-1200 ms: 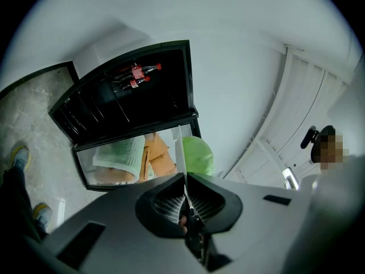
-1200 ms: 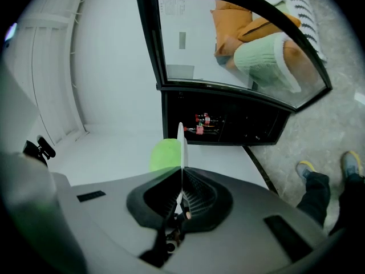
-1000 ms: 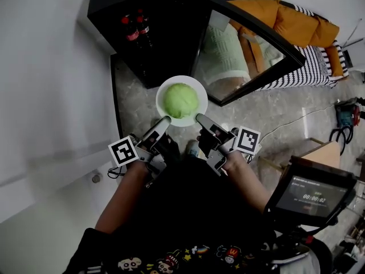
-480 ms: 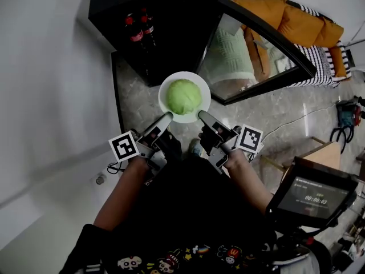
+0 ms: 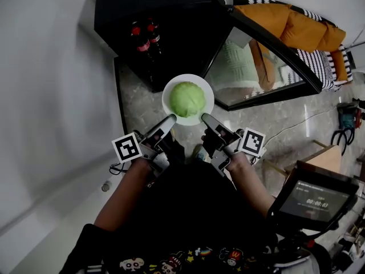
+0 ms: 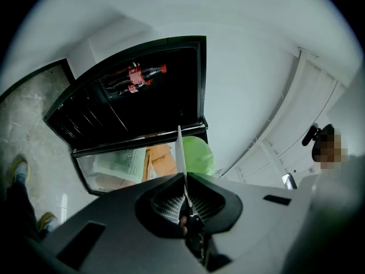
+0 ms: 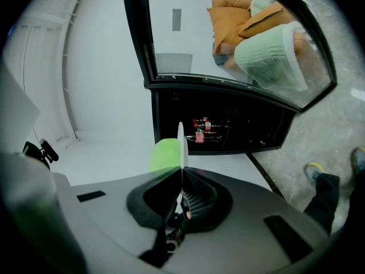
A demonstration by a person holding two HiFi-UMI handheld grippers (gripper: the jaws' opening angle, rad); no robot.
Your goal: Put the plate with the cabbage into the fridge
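While the plate (image 5: 169, 95) hangs in the air just outside the open fridge (image 5: 177, 33), both tools share its weight. The left tool (image 5: 170, 120) is clamped on the near-left part of the rim and the right tool (image 5: 206, 120) on the near-right part. Each gripper view shows the rim as a thin white edge pinched between that tool's closed jaws. The cabbage (image 5: 187, 99), a round pale-green head, sits in the middle of the plate, which looks roughly level from the head view.

The fridge's glass door (image 5: 268, 56) is swung wide to the person's right, so the dark interior is exposed. Two cola bottles (image 5: 145, 36) are on a shelf inside, towards the left. From above, the far rim of the plate lines up with the lower front edge of the cabinet, over the stone floor (image 5: 137, 104). No part of it can be seen to have crossed into the compartment.

As a judgement, the door is open and the plate is lifted and brought up to the fridge. What remains is to carry it inside, rest it on a shelf, release both tools and withdraw them. Which shelf has room cannot be told from these views.
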